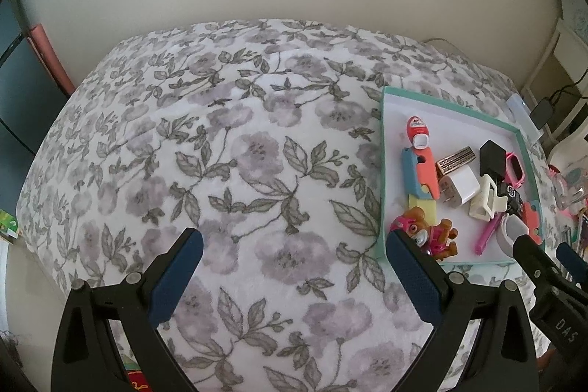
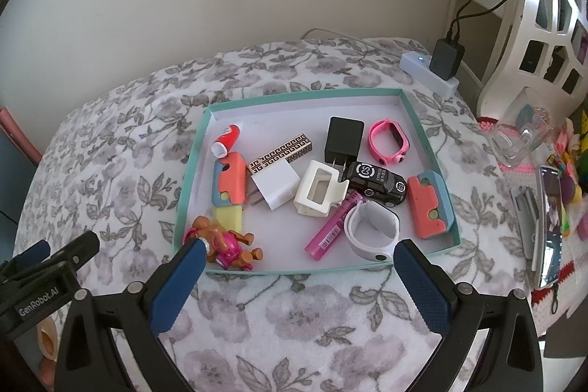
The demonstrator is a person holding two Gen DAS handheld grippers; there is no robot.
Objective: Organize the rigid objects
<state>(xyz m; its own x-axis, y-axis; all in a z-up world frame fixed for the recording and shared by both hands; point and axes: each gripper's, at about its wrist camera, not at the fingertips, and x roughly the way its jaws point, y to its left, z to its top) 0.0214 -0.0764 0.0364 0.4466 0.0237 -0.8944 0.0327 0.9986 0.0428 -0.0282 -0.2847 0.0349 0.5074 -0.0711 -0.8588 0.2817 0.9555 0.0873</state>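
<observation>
My right gripper (image 2: pixel 299 261) has its fingers spread wide and empty, hanging at the near edge of the teal tray (image 2: pixel 415 114). Just past my left fingertip sits the pink and brown toy figure (image 2: pixel 224 241), and just past my right fingertip the white band (image 2: pixel 371 230); between them lies the pink tube (image 2: pixel 329 234). Farther ahead are the white charger (image 2: pixel 275 184), black charger (image 2: pixel 343 138), black toy car (image 2: pixel 378 182) and pink watch (image 2: pixel 389 142). Beyond the tray a power strip (image 2: pixel 426 68) sits at the blanket's far edge, with a glass mug (image 2: pixel 522 135) and a phone (image 2: pixel 549 223) off to the right. My left gripper (image 1: pixel 294 245) is also wide open and empty, over bare floral blanket (image 1: pixel 220 135), the tray starting at its right fingertip.
</observation>
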